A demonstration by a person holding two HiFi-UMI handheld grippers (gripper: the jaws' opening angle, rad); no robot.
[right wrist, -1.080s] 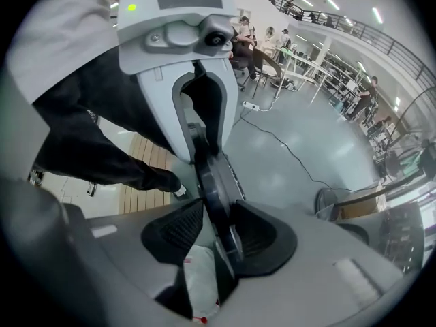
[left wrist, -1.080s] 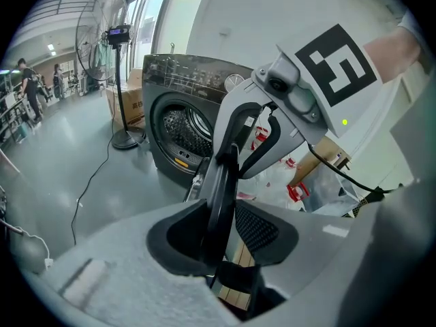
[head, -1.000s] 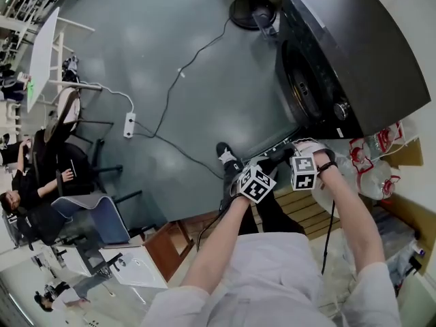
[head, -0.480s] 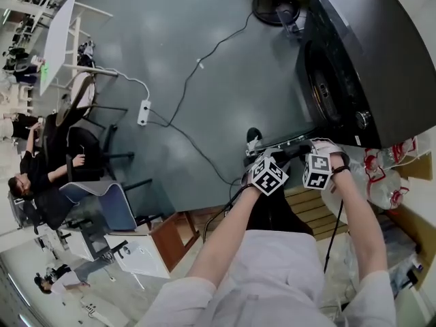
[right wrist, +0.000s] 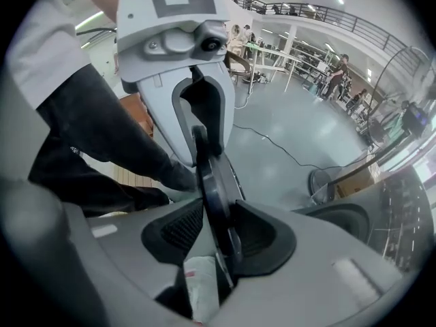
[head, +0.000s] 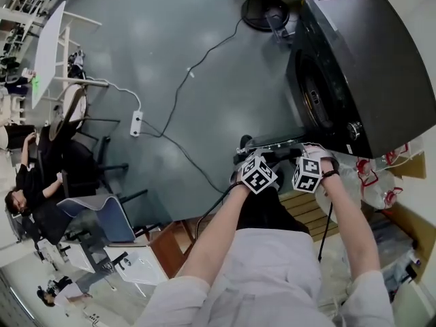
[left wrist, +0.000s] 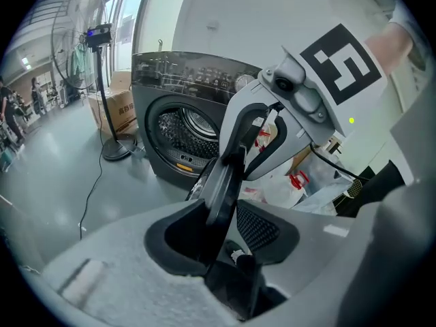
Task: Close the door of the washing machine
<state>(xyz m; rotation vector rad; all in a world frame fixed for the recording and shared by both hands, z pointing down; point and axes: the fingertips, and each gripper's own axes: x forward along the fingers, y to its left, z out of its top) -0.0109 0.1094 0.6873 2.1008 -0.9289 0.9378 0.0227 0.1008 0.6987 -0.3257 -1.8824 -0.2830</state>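
Currently the left gripper (left wrist: 228, 216) has its jaws partly apart, pads closed on the rim of the dark round washing machine door (left wrist: 221, 179). The right gripper (right wrist: 218, 213) is likewise clamped on the same rim, just beside the left. Both point steeply down, side by side. Door stands open, seen edge-on, swung clear of the dark grey front-loading washing machine (head: 381, 60); drum opening (left wrist: 185, 125) uncovered. White plastic bags with red print (head: 371, 176) lie beside the machine, near the right gripper.
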